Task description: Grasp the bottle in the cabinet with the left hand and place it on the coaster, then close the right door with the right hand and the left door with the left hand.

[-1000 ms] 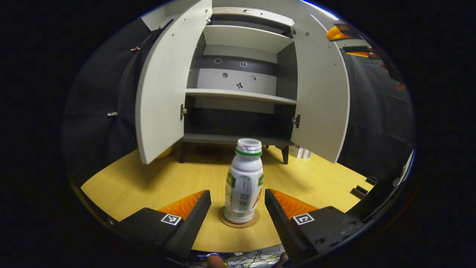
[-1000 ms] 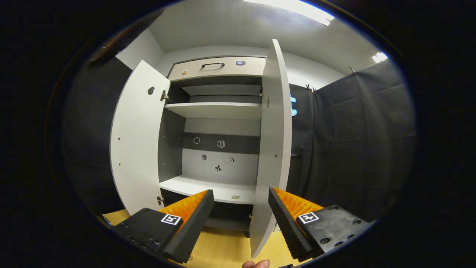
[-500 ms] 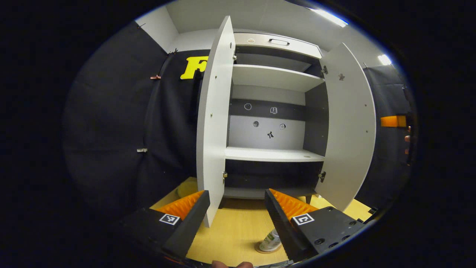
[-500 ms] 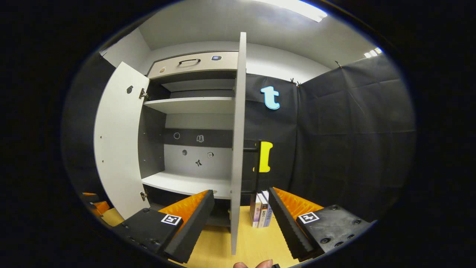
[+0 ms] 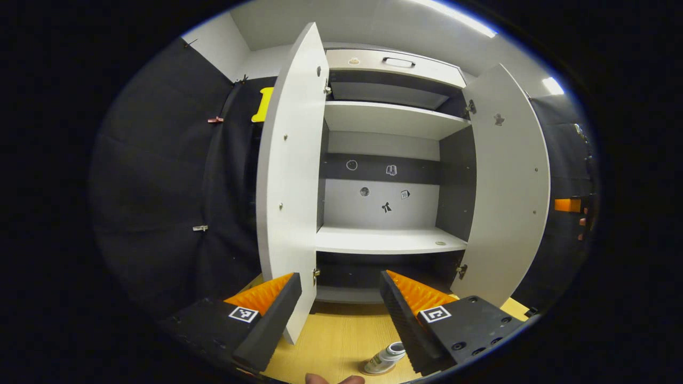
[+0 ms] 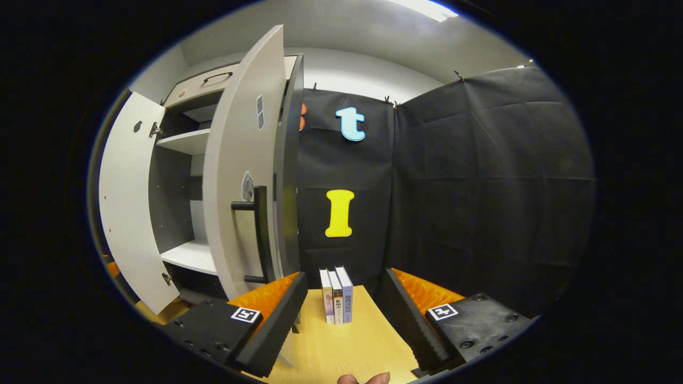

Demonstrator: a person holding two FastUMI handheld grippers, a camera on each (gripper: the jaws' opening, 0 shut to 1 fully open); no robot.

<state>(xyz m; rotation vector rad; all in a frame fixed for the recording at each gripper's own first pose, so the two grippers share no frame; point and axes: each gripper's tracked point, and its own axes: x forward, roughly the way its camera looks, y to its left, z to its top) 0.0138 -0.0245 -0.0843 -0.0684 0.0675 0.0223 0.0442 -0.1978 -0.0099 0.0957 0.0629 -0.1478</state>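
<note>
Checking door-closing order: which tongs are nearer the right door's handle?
Right. The right tongs sit just beside the right door, below its handle. The left tongs face the left door, across the cabinet.

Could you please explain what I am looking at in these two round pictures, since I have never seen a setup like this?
A person holds a two-finger gripper in each hand, and a fisheye camera rides on each. The left gripper view faces a pale grey cabinet with both doors open. The right gripper view looks past the right door's dark bar handle towards three upright books. On the light wooden table stands a white plastic bottle on its round coaster. Both grippers are open and hold nothing.
</note>
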